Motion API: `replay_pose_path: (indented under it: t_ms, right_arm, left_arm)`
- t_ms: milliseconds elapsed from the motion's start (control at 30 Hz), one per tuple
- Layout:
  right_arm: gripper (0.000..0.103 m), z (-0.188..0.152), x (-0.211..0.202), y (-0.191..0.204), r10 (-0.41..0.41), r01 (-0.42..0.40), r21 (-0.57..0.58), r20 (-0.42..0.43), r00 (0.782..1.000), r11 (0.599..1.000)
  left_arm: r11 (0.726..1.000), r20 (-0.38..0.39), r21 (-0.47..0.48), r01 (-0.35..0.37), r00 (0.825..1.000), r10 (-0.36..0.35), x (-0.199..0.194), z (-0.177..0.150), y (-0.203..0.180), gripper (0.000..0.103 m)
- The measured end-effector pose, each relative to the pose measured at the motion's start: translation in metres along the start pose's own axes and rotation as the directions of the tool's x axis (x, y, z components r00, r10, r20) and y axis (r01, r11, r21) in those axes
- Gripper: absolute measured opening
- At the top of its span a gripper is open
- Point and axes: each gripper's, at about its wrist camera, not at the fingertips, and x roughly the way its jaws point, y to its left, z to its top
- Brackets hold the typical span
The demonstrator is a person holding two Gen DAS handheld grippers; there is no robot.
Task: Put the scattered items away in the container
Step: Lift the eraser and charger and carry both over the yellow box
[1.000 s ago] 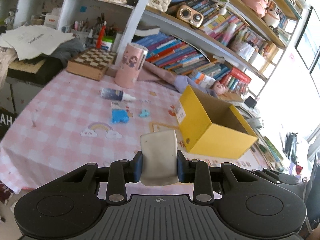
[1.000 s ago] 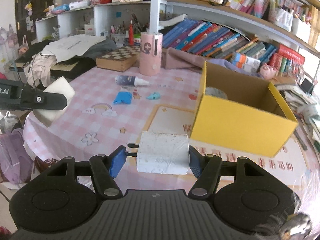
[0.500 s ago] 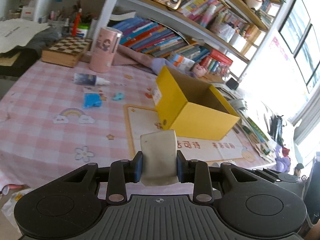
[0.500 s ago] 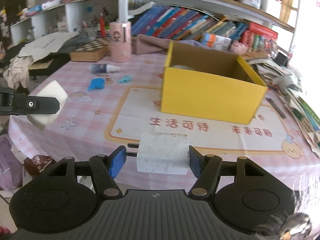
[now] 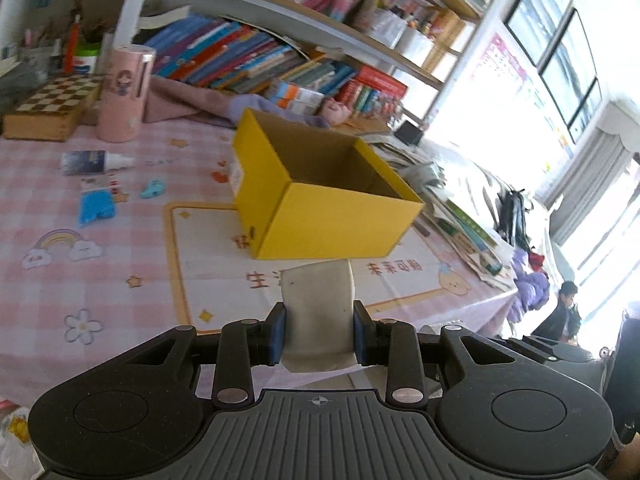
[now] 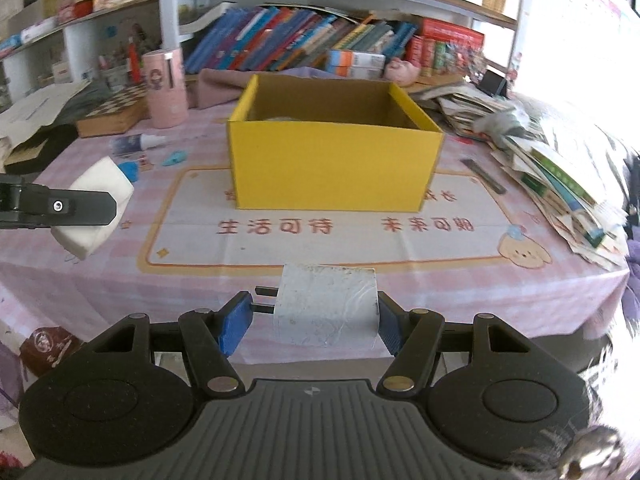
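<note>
My left gripper (image 5: 319, 330) is shut on a white sponge-like block (image 5: 318, 312), held over the table's near edge in front of the open yellow box (image 5: 320, 196). In the right wrist view that same block (image 6: 94, 208) and the left gripper's finger (image 6: 60, 208) show at the left. My right gripper (image 6: 316, 316) is shut on a white plug adapter (image 6: 326, 308) whose two prongs point left, and it faces the yellow box (image 6: 334, 168) straight ahead. A small bottle (image 5: 94, 161), a blue piece (image 5: 96, 208) and a light-blue clip (image 5: 153, 189) lie left of the box.
A pink cylinder (image 5: 124, 94) and a chessboard box (image 5: 52, 106) stand at the back left. A pile of books and papers (image 6: 560, 168) covers the table's right side. Bookshelves (image 5: 280, 52) run behind. A printed mat (image 6: 320, 228) lies under the box.
Both grippers have swung to the right and come nearer the yellow box, which now sits more centred in each view. Each keeps its grip on its item.
</note>
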Motion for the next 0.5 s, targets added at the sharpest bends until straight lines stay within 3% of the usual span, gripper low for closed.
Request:
replay_pose_path:
  t_ms: [500]
  right_arm:
    - [0.063,0.0072,0.0082,-0.0031,0.014,-0.014,0.001,-0.009,1.0,1.0]
  left_arm:
    - [1.0,0.002,-0.017,-0.02,1.0,0.02,0.003,0.0033,0.0001,0.031]
